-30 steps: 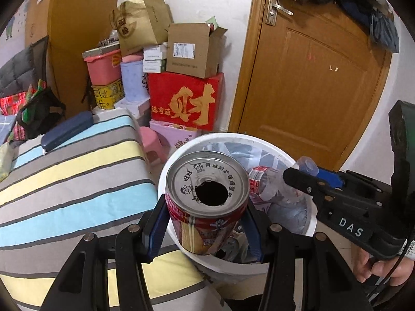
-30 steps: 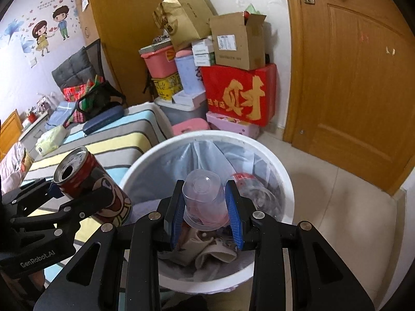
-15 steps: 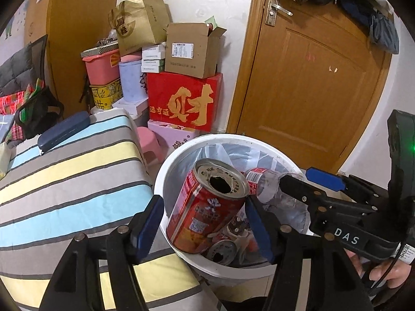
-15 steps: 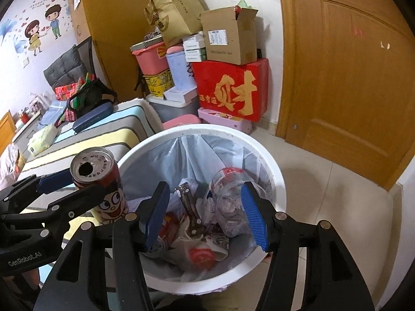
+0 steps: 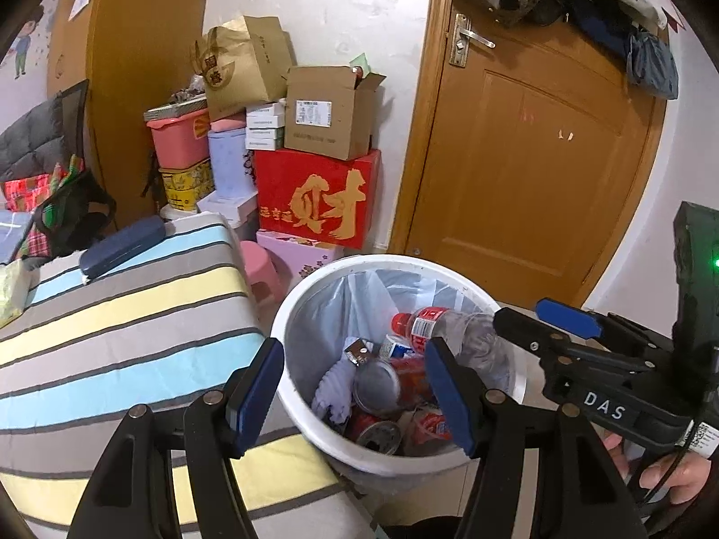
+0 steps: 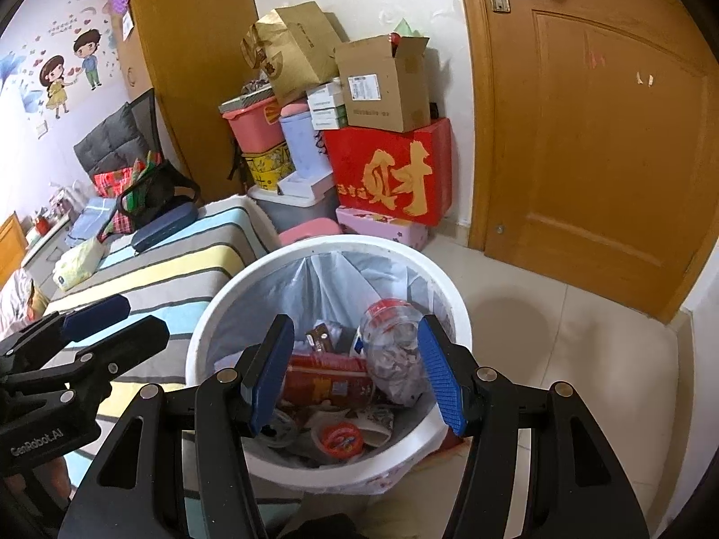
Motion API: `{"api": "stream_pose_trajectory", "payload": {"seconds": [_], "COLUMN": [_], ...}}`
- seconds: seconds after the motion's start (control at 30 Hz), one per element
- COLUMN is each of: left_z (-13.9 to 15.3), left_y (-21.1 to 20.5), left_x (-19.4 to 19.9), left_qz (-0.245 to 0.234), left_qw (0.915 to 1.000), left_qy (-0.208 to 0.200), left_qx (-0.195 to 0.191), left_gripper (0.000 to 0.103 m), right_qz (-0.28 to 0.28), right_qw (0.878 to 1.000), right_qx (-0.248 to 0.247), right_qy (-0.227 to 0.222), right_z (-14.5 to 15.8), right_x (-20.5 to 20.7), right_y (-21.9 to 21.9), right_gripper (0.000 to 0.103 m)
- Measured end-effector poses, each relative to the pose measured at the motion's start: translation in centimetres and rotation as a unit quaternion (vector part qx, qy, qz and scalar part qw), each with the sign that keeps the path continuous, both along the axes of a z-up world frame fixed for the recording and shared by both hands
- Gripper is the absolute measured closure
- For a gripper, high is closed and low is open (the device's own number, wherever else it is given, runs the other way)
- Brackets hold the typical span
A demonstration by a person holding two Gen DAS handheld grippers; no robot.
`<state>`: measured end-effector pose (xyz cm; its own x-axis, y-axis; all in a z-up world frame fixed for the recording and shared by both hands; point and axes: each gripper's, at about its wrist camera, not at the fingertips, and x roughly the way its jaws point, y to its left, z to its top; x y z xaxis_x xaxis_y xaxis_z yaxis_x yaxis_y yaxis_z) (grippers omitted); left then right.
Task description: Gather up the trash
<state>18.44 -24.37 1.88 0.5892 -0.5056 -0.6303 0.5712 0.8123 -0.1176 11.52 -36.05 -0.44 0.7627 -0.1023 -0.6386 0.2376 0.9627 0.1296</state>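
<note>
The red can (image 6: pixel 326 379) has dropped into the bin (image 6: pixel 211 314) — both tools, left (image 5: pixel 355 393) and right (image 6: pixel 355 375), released.

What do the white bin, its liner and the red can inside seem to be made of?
Bin: probably plastic, with a smooth, glossy white rim. Liner: thin translucent plastic film, wrinkled and bluish. Red can: likely aluminium with glossy printed sides; the left view shows a silvery metal end.

The white bin (image 6: pixel 442 296) has an open mouth, with room above its rim, but cans, a clear bottle (image 6: pixel 395 350) and wrappers fill its bottom. Left of the bin the striped bed (image 6: pixel 179 269) presses close against its wall, and behind the bin stacked boxes (image 6: pixel 391 170) block the way. Right of the bin lies bare tiled floor (image 6: pixel 561 350) up to the shut wooden door (image 6: pixel 584 134).
</note>
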Motion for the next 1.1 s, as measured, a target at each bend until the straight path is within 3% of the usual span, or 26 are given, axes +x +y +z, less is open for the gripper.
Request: {"api": "stream_pose_trajectory", "payload": {"seconds": [0.57, 1.1], "left_z": [0.8, -0.3], "left_y": [5.2, 12.4], "left_x": [-7.1, -13.4], "left_qz": [0.069, 0.17], "left_qw": [0.9957, 0.982], "left_qy": [-0.053, -0.075], "left_qx": [0.031, 0.035], "left_gripper": [0.038, 0.038], "right_qz": [0.015, 0.05], "right_qw": [0.998, 0.996], "right_qx": [-0.03, -0.032], "right_qy": [-0.044, -0.069], "right_z": [1.0, -0.3], "right_x": [-4.5, -6.8], "right_y": [4.9, 10.0], "right_gripper": [0.044, 0.044]}}
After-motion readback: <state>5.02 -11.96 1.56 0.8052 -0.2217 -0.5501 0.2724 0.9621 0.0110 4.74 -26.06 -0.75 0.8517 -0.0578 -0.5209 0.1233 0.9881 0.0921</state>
